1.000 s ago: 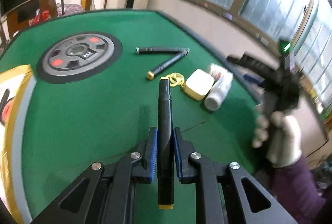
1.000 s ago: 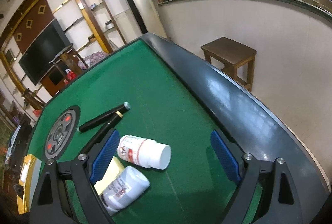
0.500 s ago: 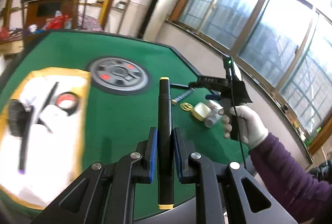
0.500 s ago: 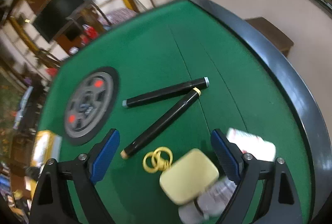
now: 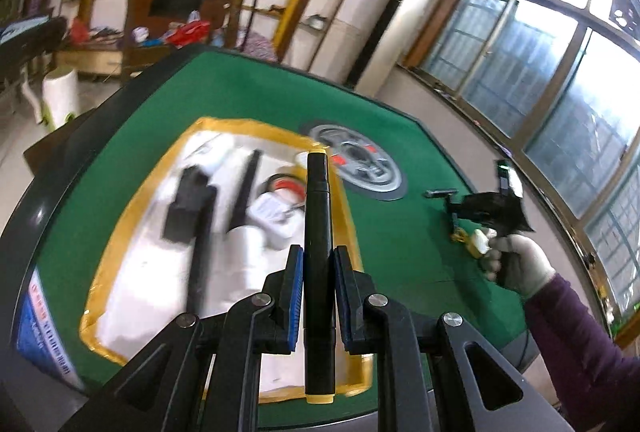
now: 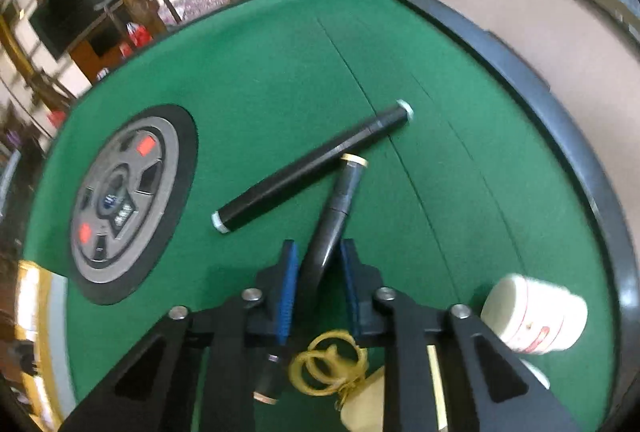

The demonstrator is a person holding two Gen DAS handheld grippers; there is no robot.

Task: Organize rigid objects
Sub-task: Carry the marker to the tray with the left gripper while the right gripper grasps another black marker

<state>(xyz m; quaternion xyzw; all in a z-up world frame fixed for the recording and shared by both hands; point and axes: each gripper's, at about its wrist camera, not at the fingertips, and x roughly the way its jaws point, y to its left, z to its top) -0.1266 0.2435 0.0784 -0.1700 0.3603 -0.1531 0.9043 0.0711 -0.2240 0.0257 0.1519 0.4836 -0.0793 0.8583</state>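
My left gripper is shut on a black marker with yellow ends, held in the air above a white sheet with a yellow border. Black markers and a white box lie blurred on that sheet. My right gripper is closed around a black marker with gold ends lying on the green table. A second black marker with white ends lies just beyond it. The right gripper also shows in the left wrist view.
A grey and black round hub sits mid-table. A white pill bottle, a yellow key ring and a cream case lie by my right gripper. The table's black rim runs along the right.
My left gripper has swung left with its marker, now over the white sheet. My right gripper has dropped onto the gold-ended marker and its jaws have closed from wide open.
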